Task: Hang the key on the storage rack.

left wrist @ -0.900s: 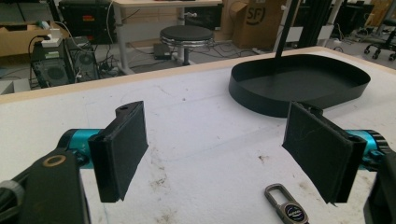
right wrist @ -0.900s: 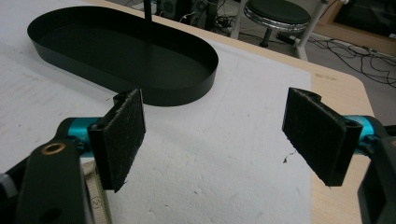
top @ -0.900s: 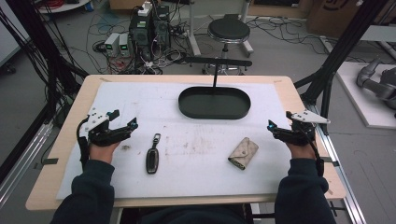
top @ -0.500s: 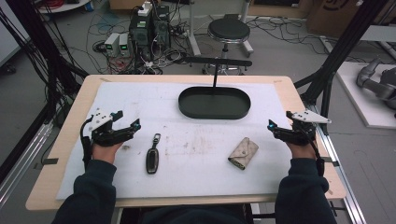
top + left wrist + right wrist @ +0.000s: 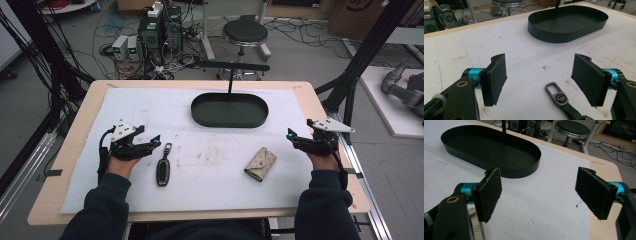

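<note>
A black car key fob (image 5: 163, 170) with a metal loop lies on the white mat, just right of my left gripper (image 5: 150, 137). That gripper is open, and in the left gripper view (image 5: 541, 73) the fob (image 5: 560, 98) lies low between its jaws. A beige key pouch (image 5: 261, 164) rests at mid-right, left of and nearer than my right gripper (image 5: 298, 131). The right gripper (image 5: 540, 192) is open with nothing between its pads; the pouch's corner (image 5: 477, 227) peeks from behind its left jaw. An empty black oval tray (image 5: 229, 110) sits beyond, at the far centre.
The white mat (image 5: 200, 150) covers most of the wooden table (image 5: 75, 135). A thin black post (image 5: 230, 80) rises behind the tray (image 5: 569, 23) (image 5: 491, 147). A stool (image 5: 245, 32), cables and electronics stand on the floor past the far edge.
My left gripper has shifted slightly to the right, closer to the key fob. The right gripper, pouch and tray have stayed put.
</note>
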The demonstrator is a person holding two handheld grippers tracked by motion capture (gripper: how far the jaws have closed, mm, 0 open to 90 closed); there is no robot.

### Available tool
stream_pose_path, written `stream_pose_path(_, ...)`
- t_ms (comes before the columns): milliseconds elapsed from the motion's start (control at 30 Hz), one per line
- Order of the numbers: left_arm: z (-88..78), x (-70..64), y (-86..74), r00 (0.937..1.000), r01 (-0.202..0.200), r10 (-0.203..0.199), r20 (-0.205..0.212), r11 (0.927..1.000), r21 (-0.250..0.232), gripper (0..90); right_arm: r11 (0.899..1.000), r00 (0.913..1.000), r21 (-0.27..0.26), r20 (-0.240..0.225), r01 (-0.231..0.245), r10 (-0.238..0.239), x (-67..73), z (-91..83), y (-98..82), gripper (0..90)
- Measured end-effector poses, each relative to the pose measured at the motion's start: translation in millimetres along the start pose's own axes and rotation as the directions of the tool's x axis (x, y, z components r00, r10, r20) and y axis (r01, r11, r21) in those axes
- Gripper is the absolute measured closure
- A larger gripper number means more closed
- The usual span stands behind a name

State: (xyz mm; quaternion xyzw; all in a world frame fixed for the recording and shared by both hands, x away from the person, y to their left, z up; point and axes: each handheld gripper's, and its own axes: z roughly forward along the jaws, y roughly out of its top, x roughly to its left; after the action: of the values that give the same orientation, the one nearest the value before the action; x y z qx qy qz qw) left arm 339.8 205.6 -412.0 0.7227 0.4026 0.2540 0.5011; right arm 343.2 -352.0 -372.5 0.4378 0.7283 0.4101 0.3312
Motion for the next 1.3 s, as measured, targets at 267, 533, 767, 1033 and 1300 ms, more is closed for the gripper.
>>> stream_pose_path(267,5.5,-5.7,-1.8,0.9999,-0.001,0.000,0.015,0.9983,0.058,31.7,1.000,1.0000,-0.003,0.001,0.001,-0.001,1.6,-1.6,0.9,21.9)
stream_pose_path(533,23.1,-20.5,-10.8,0.9993,-0.009,0.000,0.037,0.9725,0.233,39.5,1.000,1.0000,0.011,-0.002,0.004,-0.004,2.6,1.4,-0.7,22.0)
stream_pose_path(767,39.7,-32.7,-16.7,0.9991,-0.041,0.036,0.020,0.9430,0.330,53.7,1.000,1.0000,0.010,-0.002,0.003,-0.003,2.7,0.9,-0.7,22.0)
stream_pose_path(1033,48.3,-36.0,-15.1,0.9983,-0.058,0.053,0.023,0.9319,0.358,67.8,1.000,1.0000,0.012,-0.006,0.007,-0.007,3.1,2.0,-1.0,22.0)
stream_pose_path(1300,51.5,-30.5,-10.2,0.9997,-0.011,0.005,0.025,0.9668,0.255,69.5,1.000,0.9999,0.016,-0.009,0.006,-0.006,3.2,3.0,-1.6,22.0)
